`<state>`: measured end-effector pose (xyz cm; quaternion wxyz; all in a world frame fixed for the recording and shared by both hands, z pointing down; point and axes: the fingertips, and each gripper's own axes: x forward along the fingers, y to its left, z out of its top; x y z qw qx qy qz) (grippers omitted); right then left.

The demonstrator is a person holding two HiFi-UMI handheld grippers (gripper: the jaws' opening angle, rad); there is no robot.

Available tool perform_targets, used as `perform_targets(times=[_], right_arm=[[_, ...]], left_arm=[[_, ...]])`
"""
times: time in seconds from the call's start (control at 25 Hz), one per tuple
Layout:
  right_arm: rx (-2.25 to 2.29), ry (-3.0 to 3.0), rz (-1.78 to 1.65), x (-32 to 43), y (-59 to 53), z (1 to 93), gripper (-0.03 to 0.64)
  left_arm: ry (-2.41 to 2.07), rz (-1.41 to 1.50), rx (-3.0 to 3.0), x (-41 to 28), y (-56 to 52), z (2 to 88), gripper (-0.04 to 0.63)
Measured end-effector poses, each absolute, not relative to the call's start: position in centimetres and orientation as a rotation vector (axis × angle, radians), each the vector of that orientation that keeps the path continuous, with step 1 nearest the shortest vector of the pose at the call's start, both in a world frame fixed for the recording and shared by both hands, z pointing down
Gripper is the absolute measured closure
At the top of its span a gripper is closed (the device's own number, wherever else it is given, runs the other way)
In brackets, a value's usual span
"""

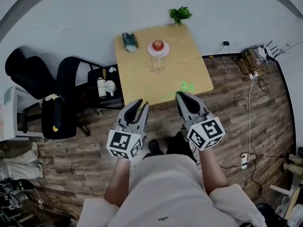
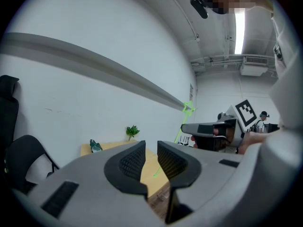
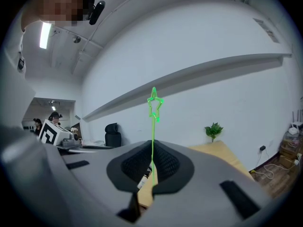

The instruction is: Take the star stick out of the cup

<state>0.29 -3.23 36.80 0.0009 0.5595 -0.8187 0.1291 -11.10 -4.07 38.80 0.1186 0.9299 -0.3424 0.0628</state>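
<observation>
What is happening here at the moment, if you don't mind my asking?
A person standing at a light wooden table holds a grey two-jaw tool in each hand. The right tool is shut on the thin green star-topped stick, star end up, by the table's near edge. That is well away from what looks like a clear cup farther back on the table. The left tool is open and empty beside it. The stick appears to be out of the cup.

Left tongs (image 1: 140,103), right tongs (image 1: 182,94): grey, black ribbed pads (image 2: 130,162), white marker cubes (image 1: 125,144); pale shirt (image 1: 165,183).
</observation>
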Motion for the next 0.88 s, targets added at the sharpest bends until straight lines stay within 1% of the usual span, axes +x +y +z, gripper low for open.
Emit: perform_targets(times=[0.88], right_arm=[[1.669,-2.616,0.366,-0.6,-1.6,36.4,0.612]], left_arm=[[-1.046,0.146,2.725,-10.9,-2.6,37.6,0.569]])
